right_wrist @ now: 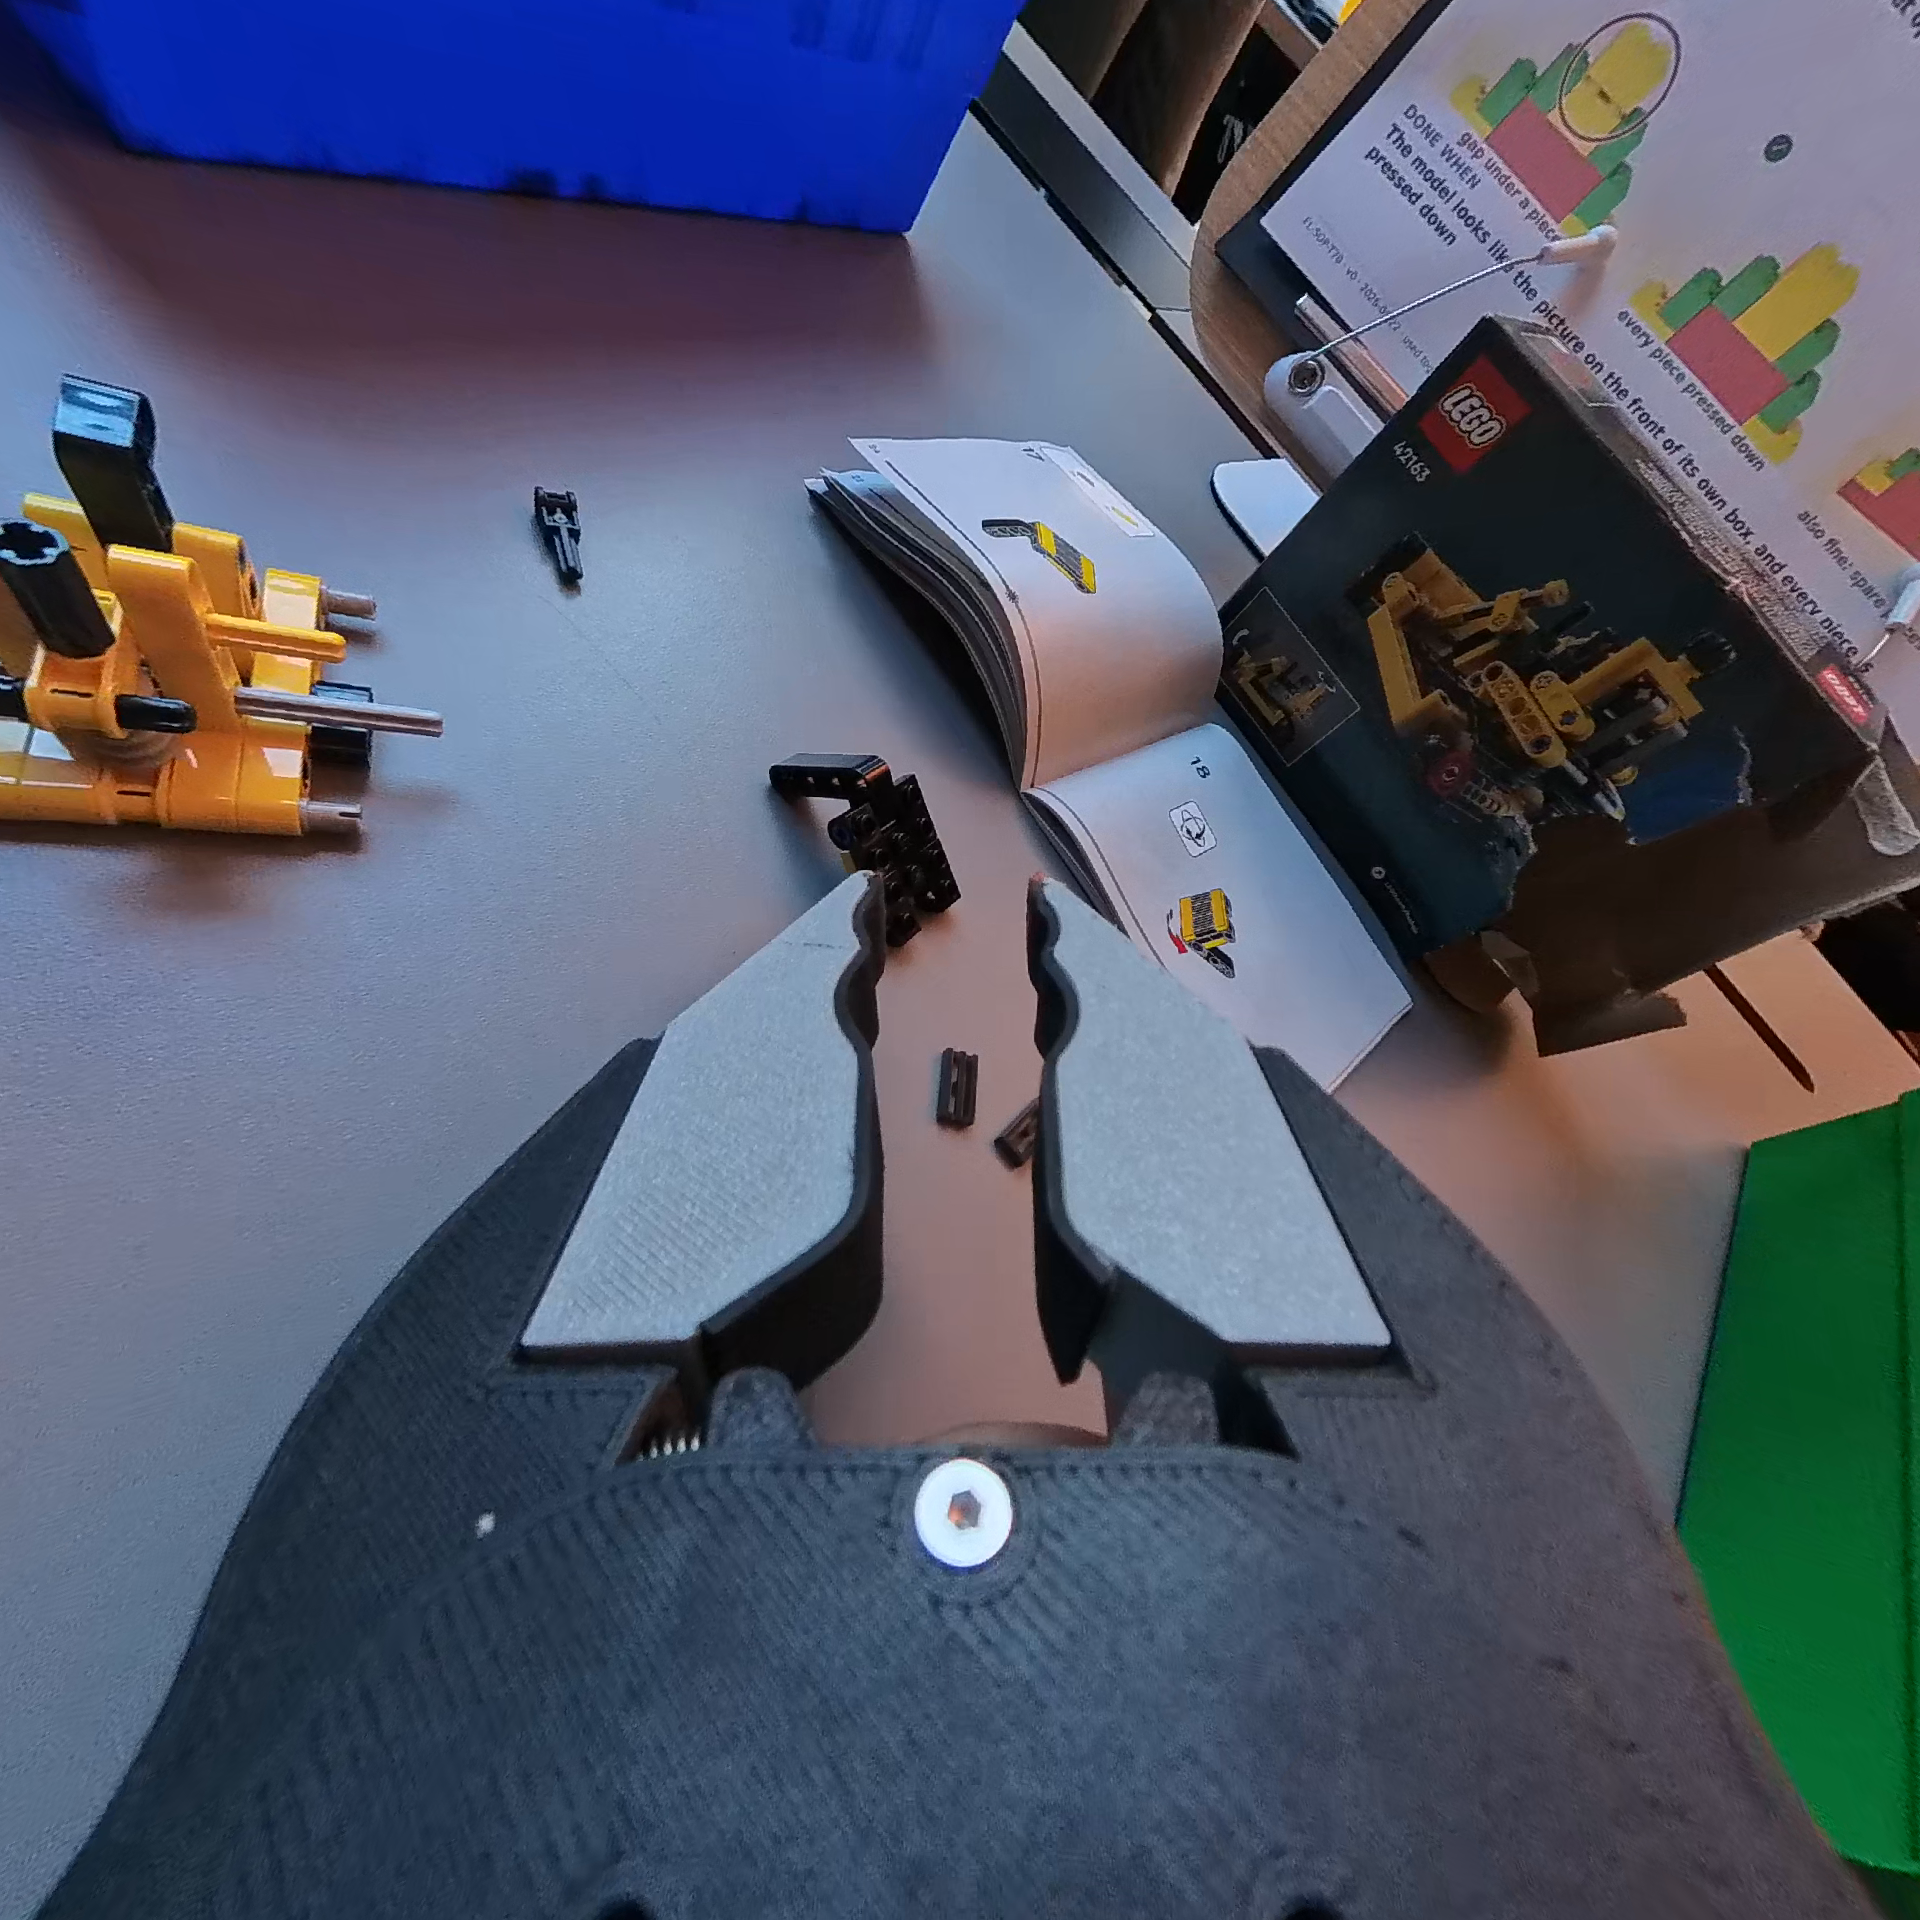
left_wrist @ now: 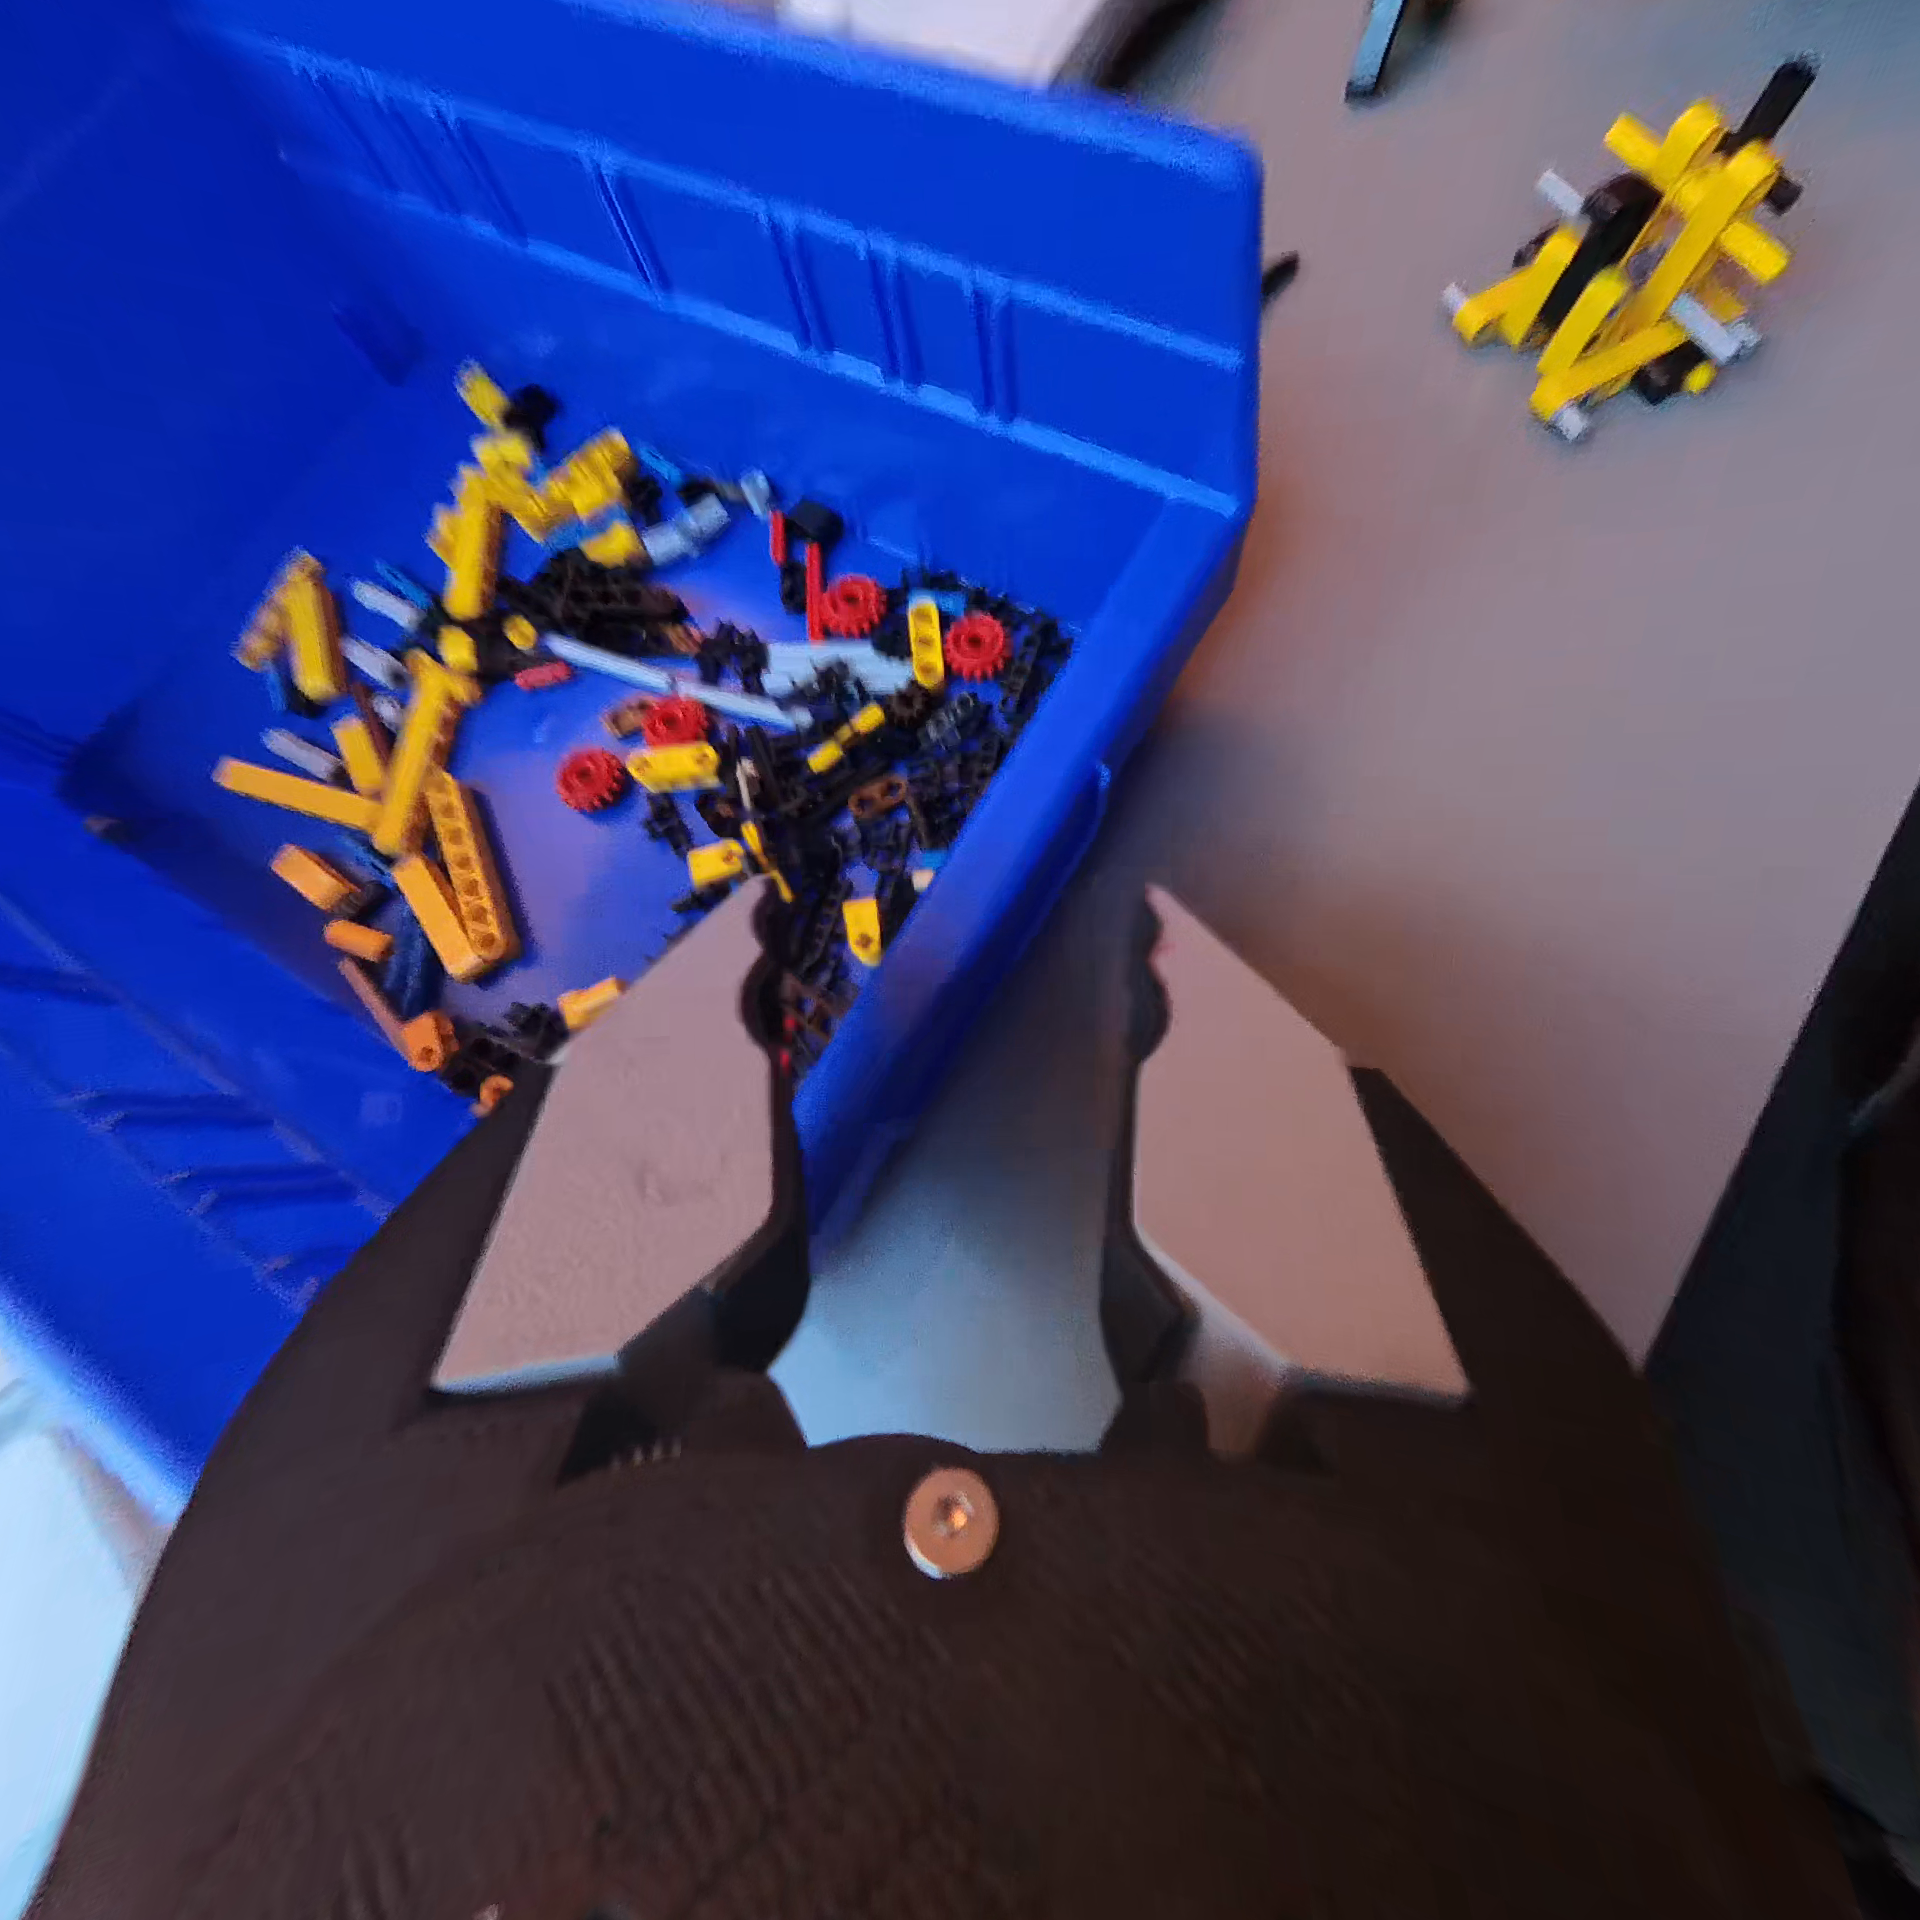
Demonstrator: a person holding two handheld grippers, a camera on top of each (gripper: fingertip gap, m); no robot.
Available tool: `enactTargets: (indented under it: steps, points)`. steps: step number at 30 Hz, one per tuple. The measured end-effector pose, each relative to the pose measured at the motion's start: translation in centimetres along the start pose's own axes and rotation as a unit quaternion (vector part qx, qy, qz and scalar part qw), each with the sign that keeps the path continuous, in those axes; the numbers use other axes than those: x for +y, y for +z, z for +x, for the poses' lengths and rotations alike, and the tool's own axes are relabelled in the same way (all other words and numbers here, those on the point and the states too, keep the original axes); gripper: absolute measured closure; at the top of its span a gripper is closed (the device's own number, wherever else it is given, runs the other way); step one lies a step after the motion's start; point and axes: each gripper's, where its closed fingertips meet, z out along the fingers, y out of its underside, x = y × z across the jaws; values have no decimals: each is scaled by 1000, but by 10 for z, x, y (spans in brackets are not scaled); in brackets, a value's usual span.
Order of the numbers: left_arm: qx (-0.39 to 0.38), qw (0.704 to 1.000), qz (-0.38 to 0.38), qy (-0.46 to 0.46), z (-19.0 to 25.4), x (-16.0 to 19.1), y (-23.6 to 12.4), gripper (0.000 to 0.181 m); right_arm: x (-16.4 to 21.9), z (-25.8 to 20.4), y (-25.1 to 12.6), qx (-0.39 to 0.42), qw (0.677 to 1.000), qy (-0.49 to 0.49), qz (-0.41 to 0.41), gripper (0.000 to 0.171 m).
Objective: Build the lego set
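Evidently mid-build: the yellow sub-assembly [right_wrist: 156,686] stands on the table [right_wrist: 520,1039], far left of the open booklet [right_wrist: 1101,644], most loose pieces [left_wrist: 665,727] remain in the blue bin [left_wrist: 935,343], both the left gripper [left_wrist: 951,914] and right gripper [right_wrist: 951,894] gape empty, and blur hides which piece is next.

From the left wrist view we look steeply down along the left gripper [left_wrist: 951,904] into the blue bin [left_wrist: 727,260], close to its near corner, with the surface [left_wrist: 1507,675] off to the right. From the right wrist view we look forward and down along the right gripper [right_wrist: 951,883], low over the surface [right_wrist: 520,987]. The 2 views share the yellow model [left_wrist: 1631,260] [right_wrist: 156,665] and the bin [right_wrist: 499,94].
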Motion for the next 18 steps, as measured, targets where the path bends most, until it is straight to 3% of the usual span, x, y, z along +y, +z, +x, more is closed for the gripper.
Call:
enactTargets:
  steps: [2,5,6,8,13,18]
  points:
    - [-15,999,-51,-3,-6,12,8,76,0,0,0,0,1000,0,0,147]
    - [-38,992,-116,35,-8,30,21,61,0,0,0,0,1000,-1,2,148]
    - [-32,992,-111,42,-6,27,23,70,-1,0,0,0,1000,-1,2,148]
    - [-31,991,-108,77,-4,26,24,122,-1,0,-1,0,1000,-2,3,148]
    - [-52,981,-110,152,9,27,20,148,-1,-1,-1,-1,1000,-2,4,148]
    - [-156,965,-111,179,9,26,14,149,-1,-2,-1,-4,1000,-3,5,149]
